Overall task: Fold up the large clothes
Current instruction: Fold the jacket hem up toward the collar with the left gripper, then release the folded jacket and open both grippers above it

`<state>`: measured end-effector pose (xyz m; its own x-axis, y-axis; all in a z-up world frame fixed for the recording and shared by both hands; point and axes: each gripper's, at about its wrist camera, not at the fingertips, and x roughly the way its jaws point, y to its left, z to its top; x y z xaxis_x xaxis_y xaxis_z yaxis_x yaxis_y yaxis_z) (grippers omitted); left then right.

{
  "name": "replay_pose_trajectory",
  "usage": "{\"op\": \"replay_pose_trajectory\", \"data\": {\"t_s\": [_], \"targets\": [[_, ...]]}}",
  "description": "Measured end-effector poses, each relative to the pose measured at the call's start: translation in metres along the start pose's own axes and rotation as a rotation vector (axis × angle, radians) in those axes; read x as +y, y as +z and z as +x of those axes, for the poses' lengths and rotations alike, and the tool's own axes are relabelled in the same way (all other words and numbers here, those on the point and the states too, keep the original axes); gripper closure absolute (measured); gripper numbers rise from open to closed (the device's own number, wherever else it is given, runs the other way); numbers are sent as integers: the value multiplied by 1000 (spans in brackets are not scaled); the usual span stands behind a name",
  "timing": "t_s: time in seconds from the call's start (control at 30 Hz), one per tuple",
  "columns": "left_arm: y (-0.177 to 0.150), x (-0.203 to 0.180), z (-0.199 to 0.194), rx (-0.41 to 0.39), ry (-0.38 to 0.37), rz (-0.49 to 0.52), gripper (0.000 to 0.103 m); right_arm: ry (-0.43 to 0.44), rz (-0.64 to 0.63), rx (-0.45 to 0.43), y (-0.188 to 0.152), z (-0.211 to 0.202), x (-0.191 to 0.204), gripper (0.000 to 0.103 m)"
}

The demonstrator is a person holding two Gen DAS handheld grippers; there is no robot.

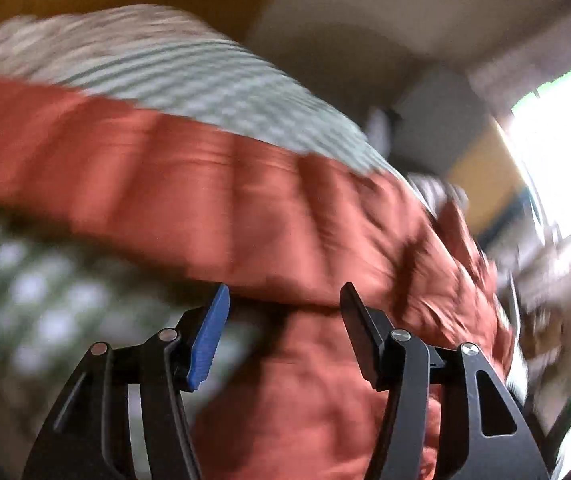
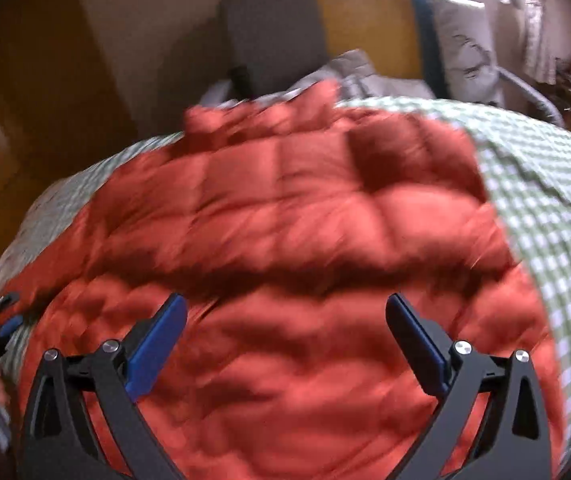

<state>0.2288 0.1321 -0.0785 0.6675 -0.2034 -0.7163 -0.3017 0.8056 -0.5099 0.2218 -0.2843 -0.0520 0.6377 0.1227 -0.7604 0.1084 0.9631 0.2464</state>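
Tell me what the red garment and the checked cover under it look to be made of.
Red garment: seemingly a thin, smooth synthetic shell over soft fill, judging by puffy stitched panels and a slight sheen. Motion blur leaves the weave unclear.
Checked cover: seemingly a matte woven cotton-like fabric, judging by the green-and-white gingham pattern and soft creases.

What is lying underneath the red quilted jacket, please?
The red quilted jacket lies on a green-and-white checked sheet, which shows around its edges. Whatever sits directly beneath the jacket is covered and cannot be seen.
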Motion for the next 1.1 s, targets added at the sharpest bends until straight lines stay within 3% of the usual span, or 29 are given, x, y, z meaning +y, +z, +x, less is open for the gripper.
{"op": "replay_pose_trajectory", "data": {"t_s": [0.13,0.2,0.43,0.5,0.53,0.57,0.6,0.7,0.83,0.97,1.1], "targets": [[23,85,-29,-61,114,-196,47,12,-48,18,-20,2,21,4],[32,120,-41,-94,119,-295,47,12,-58,34,-28,6,26,3],[60,175,-55,-198,124,-468,47,-22,-76,52,-36,16,35,2],[65,182,-50,-189,141,-476,67,-24,-75,53,-36,17,32,2],[67,181,-48,-186,156,-469,73,-24,-73,53,-36,18,32,2],[69,179,-48,-182,141,-453,87,-25,-71,56,-37,19,32,2],[72,175,-51,-177,132,-436,91,-25,-69,60,-37,20,30,2],[78,157,-61,-213,124,-350,94,-27,-67,63,-38,22,29,2],[82,100,-76,-254,37,-183,94,-22,-62,63,-37,21,29,2],[73,14,-79,-254,-91,19,94,-4,-46,58,-38,17,24,2],[42,-72,-65,-190,-204,216,94,9,-17,50,-37,10,16,3]]}}
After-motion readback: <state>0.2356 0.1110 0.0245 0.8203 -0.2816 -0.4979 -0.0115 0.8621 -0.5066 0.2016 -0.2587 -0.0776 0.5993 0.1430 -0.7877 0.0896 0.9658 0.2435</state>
